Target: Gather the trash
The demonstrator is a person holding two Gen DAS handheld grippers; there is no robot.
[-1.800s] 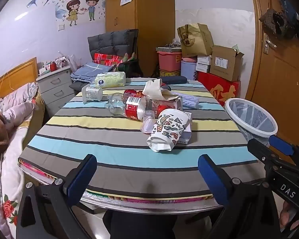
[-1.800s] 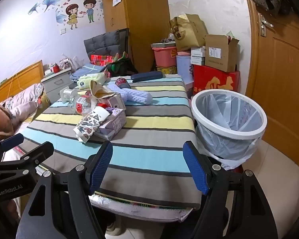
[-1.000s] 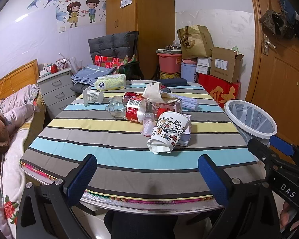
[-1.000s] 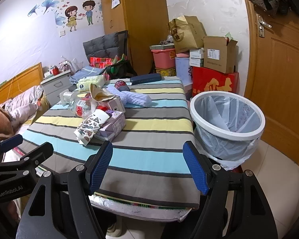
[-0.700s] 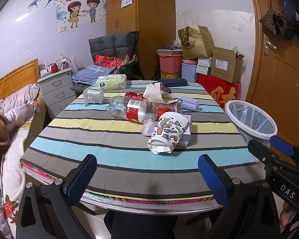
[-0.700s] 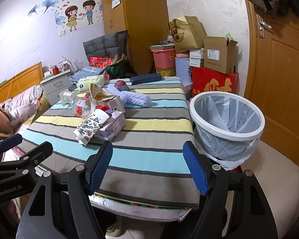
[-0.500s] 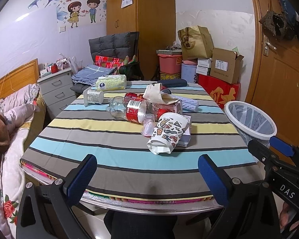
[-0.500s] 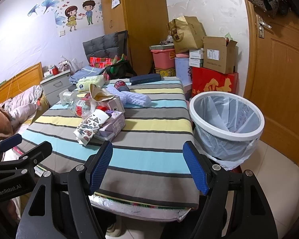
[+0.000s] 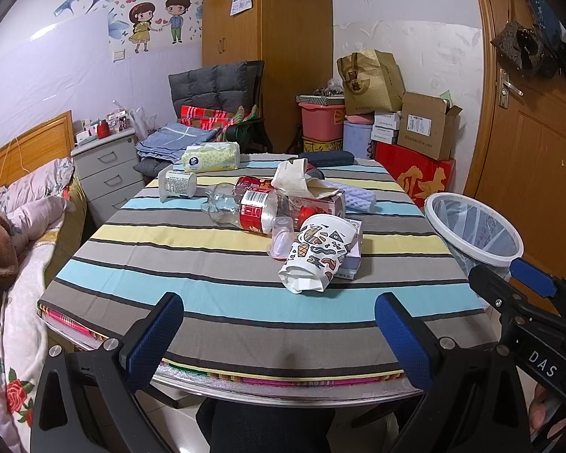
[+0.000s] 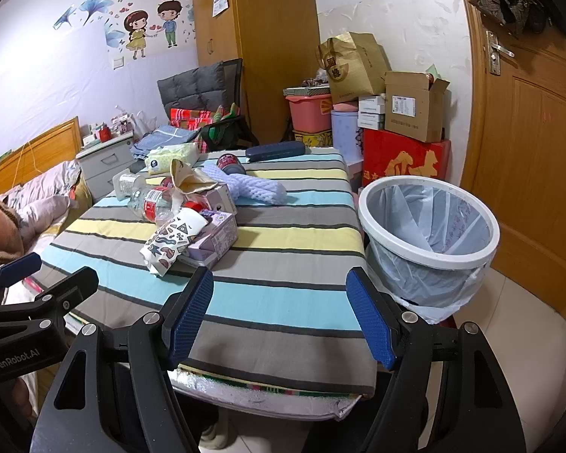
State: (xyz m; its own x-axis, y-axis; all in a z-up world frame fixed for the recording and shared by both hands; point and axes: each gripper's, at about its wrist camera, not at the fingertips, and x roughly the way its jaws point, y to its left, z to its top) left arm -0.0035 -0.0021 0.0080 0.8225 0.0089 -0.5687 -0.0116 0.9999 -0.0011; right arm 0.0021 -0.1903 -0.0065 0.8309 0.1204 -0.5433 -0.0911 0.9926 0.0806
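Trash lies in a heap mid-table: a crushed patterned paper cup, a clear bottle with a red label, a small purple carton, a milk carton and a crumpled paper bag. A white bin with a plastic liner stands on the floor off the table's right edge. My left gripper hangs open over the table's near edge. My right gripper is open too, near the front right corner. Both hold nothing.
The striped tablecloth also carries a tissue pack, a small white bottle, a purple foam sleeve and a dark case. A bed lies left. Boxes and a door are right.
Both views have shifted only slightly; the grippers stay open in about the same place and nothing on the table has moved.
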